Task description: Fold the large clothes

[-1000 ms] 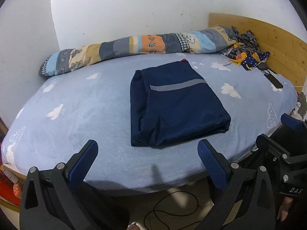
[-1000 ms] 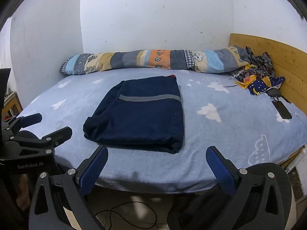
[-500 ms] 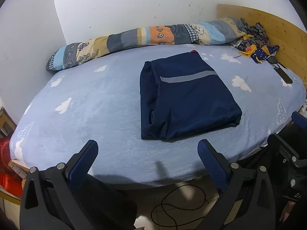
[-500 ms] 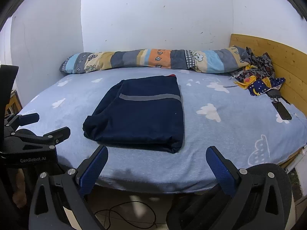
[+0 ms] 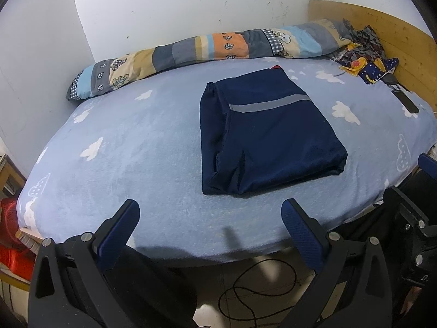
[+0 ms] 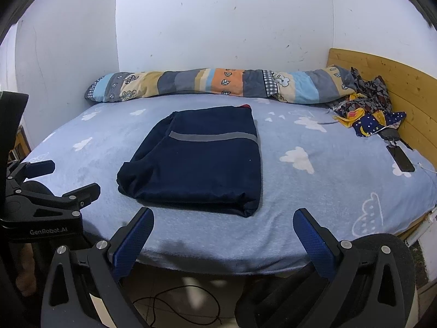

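1. The folded dark navy garment with one grey stripe (image 5: 262,134) lies in the middle of the light blue cloud-print bed (image 5: 131,147), ahead of both claws, its long axis running away from me.
2. My left gripper (image 5: 210,218) and right gripper (image 6: 224,224) are spread wide, empty, back at the near bed edge; the right looks slightly nearer.
3. I count one garment and two grippers.

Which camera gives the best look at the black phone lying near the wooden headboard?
The right wrist view: the phone lies whole and unobstructed on the bed sheet. In the left wrist view the phone sits near the edge, smaller and more warped.
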### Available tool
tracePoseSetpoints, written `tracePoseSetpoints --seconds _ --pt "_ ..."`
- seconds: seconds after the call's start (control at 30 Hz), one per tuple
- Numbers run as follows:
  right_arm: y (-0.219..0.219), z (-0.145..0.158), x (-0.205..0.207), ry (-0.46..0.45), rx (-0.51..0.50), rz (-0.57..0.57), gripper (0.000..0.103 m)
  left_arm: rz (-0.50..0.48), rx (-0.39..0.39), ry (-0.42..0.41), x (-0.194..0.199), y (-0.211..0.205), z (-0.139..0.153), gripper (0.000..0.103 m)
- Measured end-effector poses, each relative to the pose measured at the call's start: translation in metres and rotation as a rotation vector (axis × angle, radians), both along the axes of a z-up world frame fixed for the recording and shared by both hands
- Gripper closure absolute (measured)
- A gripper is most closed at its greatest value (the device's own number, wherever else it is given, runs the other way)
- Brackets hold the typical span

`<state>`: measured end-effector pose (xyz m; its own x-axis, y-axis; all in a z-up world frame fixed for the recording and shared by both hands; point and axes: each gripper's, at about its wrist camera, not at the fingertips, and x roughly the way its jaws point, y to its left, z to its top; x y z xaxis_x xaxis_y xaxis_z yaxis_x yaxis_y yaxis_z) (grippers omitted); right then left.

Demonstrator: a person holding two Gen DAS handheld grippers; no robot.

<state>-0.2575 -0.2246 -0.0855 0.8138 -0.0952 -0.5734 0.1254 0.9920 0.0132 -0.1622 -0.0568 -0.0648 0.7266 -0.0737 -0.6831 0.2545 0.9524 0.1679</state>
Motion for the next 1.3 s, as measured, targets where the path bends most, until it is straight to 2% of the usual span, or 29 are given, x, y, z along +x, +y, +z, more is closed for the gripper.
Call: tracePoseSetpoints --seconds 0.6,0.87,1.1,1.3 --pt "-0.005 -0.013 0.009 0.082 -0.037 -0.056 0.0 -0.01 0.034 0.016 -0.001 -0.004 -0.005 0.0" --pt "-0.008 -0.021 0.017 0.144 -0.063 -0.08 0.0 -0.009 0.049 0.058 0.003 -0.004 -0.011 0.0" --pt "-0.011 -0.027 0.023 0.19 -0.07 -0.094 0.0 -0.004 0.065 0.048 0.001 -0.004 -0.012 0.0" --pt "-0.011 -0.028 0.023 0.195 -0.077 -0.095 0.0 0.001 0.063 0.052 0.001 -0.003 -0.011 0.0"
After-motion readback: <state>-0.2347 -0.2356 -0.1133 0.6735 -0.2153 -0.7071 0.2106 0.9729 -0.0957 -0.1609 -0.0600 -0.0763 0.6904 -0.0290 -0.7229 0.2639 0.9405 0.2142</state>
